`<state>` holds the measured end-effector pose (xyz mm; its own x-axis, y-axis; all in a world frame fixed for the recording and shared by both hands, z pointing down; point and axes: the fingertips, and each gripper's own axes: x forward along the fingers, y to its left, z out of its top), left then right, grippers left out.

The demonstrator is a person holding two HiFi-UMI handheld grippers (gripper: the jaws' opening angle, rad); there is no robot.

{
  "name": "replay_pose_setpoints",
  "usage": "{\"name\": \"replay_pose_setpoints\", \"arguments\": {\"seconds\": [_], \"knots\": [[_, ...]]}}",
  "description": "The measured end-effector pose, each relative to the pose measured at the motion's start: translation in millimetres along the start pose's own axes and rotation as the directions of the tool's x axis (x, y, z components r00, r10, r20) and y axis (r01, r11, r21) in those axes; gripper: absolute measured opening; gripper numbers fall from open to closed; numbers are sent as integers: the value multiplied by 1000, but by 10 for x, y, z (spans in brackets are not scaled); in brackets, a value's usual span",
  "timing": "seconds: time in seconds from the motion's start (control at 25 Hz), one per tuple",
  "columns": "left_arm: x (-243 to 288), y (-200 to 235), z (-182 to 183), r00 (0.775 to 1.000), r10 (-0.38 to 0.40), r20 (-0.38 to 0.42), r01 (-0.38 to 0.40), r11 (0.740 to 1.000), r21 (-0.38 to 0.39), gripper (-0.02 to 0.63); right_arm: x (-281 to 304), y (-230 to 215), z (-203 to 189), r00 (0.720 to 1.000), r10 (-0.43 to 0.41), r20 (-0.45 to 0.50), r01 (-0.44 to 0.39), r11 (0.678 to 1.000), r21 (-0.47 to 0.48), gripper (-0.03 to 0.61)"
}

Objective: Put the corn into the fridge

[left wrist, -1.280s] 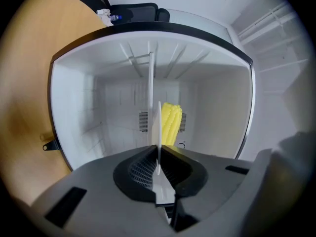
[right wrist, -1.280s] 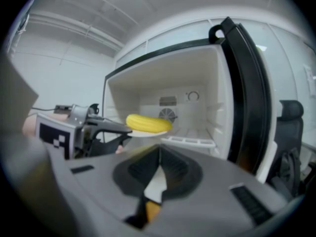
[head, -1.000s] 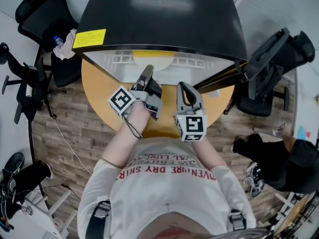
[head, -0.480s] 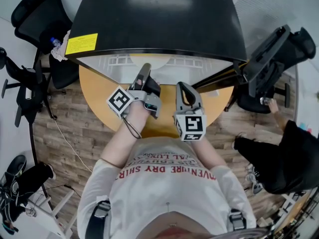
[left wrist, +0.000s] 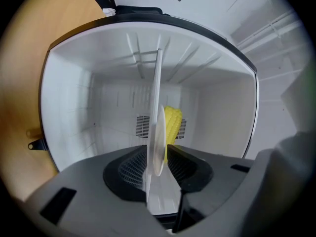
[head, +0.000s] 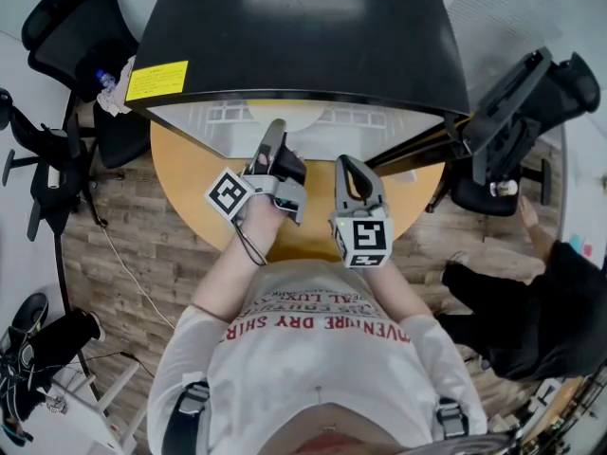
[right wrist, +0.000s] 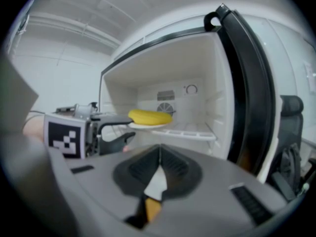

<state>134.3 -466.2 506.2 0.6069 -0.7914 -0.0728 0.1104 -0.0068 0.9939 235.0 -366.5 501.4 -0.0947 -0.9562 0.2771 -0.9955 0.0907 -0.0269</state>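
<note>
The yellow corn (right wrist: 149,116) lies on a white plate (right wrist: 148,125) that rests on the shelf (right wrist: 190,131) of the open mini fridge (head: 303,36). My left gripper (right wrist: 114,133) reaches into the fridge mouth. Its jaws are opening, and the plate's rim (left wrist: 158,142) stands between them with a gap on each side. Past the rim, the left gripper view shows the corn (left wrist: 172,125). My right gripper (head: 349,164) hangs just outside the fridge, to the right of the left one, shut with nothing in it (right wrist: 159,168).
The fridge stands on a round wooden table (head: 190,178), its black door (right wrist: 247,98) swung open to the right. Black office chairs (head: 66,36) stand at the left and the right (head: 517,121). A person in black (head: 541,301) crouches at the right.
Both grippers keep their places at the fridge mouth. The person at the right has shifted lower and further to the right.
</note>
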Motion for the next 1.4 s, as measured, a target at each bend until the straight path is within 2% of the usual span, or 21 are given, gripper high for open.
{"name": "replay_pose_setpoints", "arguments": {"seconds": [0.12, 0.24, 0.48, 0.56, 0.64, 0.76, 0.88, 0.96, 1.0, 1.04, 1.08, 1.12, 1.16, 1.28, 1.32, 1.4], "knots": [[-42, 65, -9, 1000, 17, 3, -17, 1000, -15, 170, -26, -13, -2, 1000, -6, -1, 6, 1000, 2, 29], [-104, 44, -28, 1000, 14, 2, -14, 1000, -3, 170, -62, -13, -13, 1000, -11, -4, 11, 1000, -2, 29], [-342, -110, -29, 999, -32, -6, 32, 995, 94, 167, -137, 53, 0, 1000, -8, 2, 8, 1000, -9, 29], [-438, -135, -22, 999, -32, -13, 34, 989, 142, 73, -164, 94, 5, 1000, -4, 3, 4, 1000, -15, 29], [-525, -134, -4, 1000, -26, -12, 28, 984, 174, 40, -189, 141, 7, 1000, 2, 2, -2, 1000, -23, 29], [-649, -175, 24, 1000, -25, 8, 23, 979, 204, 28, -232, 234, 22, 1000, 15, 5, -15, 1000, -27, 29], [-749, -284, 19, 1000, -28, -4, 28, 952, 306, 28, -281, 304, 64, 1000, 20, 14, -20, 999, -37, 29], [-807, -367, 7, 999, -26, -25, 34, 909, 415, 28, -318, 347, 108, 999, 27, 30, -26, 999, -44, 29], [-834, -406, 1, 999, -22, -38, 37, 875, 482, 28, -338, 371, 128, 999, 34, 39, -32, 998, -46, 29], [-859, -444, -6, 999, -15, -52, 41, 830, 556, 28, -356, 395, 145, 998, 43, 47, -41, 998, -48, 29], [-882, -479, -14, 998, -8, -66, 48, 773, 633, 28, -373, 415, 154, 997, 52, 52, -50, 998, -48, 29], [-905, -513, -26, 997, -2, -79, 57, 703, 709, 28, -389, 429, 152, 997, 58, 54, -56, 997, -49, 29], [-928, -548, -43, 996, 6, -90, 67, 619, 782, 28, -405, 440, 147, 996, 62, 57, -59, 997, -51, 29], [-1004, -670, -126, 994, 36, -101, 83, 332, 940, 28, -449, 483, 151, 995, 70, 66, -66, 996, -55, 29], [-1025, -707, -162, 993, 45, -105, 90, 252, 963, 28, -462, 499, 157, 995, 73, 69, -69, 996, -55, 29], [-1057, -761, -246, 991, 64, -121, 112, 128, 985, 28, -490, 530, 168, 993, 86, 78, -82, 995, -53, 29]]}}
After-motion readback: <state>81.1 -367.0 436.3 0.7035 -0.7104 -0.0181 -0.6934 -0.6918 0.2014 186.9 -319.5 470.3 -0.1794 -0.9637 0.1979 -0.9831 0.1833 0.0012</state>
